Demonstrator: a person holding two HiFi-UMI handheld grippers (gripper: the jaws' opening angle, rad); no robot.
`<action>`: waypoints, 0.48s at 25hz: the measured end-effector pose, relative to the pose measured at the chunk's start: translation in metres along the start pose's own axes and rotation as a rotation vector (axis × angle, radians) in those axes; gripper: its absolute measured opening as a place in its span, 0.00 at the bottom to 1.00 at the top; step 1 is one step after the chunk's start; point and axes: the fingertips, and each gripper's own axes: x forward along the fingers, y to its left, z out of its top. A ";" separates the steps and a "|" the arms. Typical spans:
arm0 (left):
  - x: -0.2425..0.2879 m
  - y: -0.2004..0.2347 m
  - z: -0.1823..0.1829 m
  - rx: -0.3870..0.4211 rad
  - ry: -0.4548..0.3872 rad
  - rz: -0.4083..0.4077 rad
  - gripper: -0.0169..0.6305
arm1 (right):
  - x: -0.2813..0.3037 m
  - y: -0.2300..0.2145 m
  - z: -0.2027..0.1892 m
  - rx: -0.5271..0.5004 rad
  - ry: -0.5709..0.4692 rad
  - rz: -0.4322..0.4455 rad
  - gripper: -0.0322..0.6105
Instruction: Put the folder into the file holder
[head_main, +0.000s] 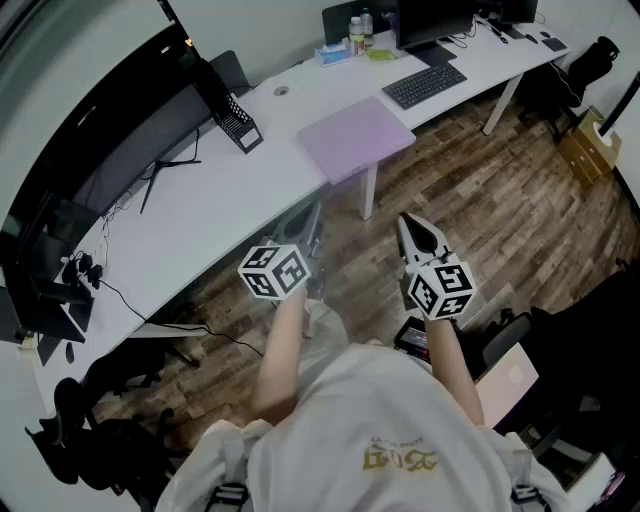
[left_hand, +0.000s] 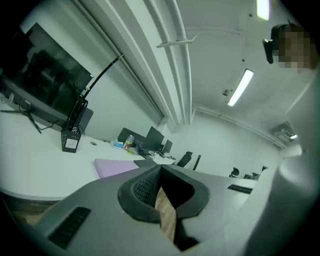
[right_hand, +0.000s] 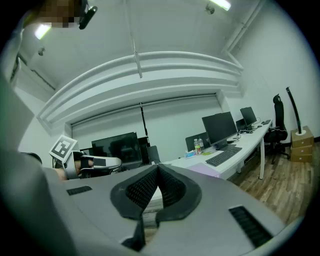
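Observation:
A lilac folder (head_main: 355, 138) lies flat on the long white desk (head_main: 200, 215), near its front edge. The black mesh file holder (head_main: 235, 120) stands upright further back to the left, well apart from the folder. Both grippers hang level in front of the desk over the wooden floor, short of the folder. My right gripper (head_main: 410, 222) is shut with nothing in it, its pads (right_hand: 145, 187) meeting. My left gripper (left_hand: 160, 169) is also shut and empty. From it, the folder (left_hand: 117, 166) and holder (left_hand: 75, 131) lie ahead to the left.
A black keyboard (head_main: 425, 85), monitors and bottles (head_main: 357, 35) occupy the desk's right end. A dark monitor (head_main: 130, 130) and cables sit on the left. Cardboard boxes (head_main: 590, 145) and an office chair (head_main: 595, 60) stand on the floor at right.

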 end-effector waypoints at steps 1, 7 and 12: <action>-0.001 -0.001 -0.003 0.020 0.015 0.005 0.05 | 0.000 0.001 -0.001 0.006 0.002 0.000 0.07; -0.006 0.003 -0.007 0.066 0.043 0.027 0.05 | 0.005 0.006 -0.006 0.003 0.018 0.003 0.07; -0.009 0.013 -0.008 0.132 0.054 0.093 0.10 | -0.001 -0.006 0.004 0.208 -0.077 0.002 0.08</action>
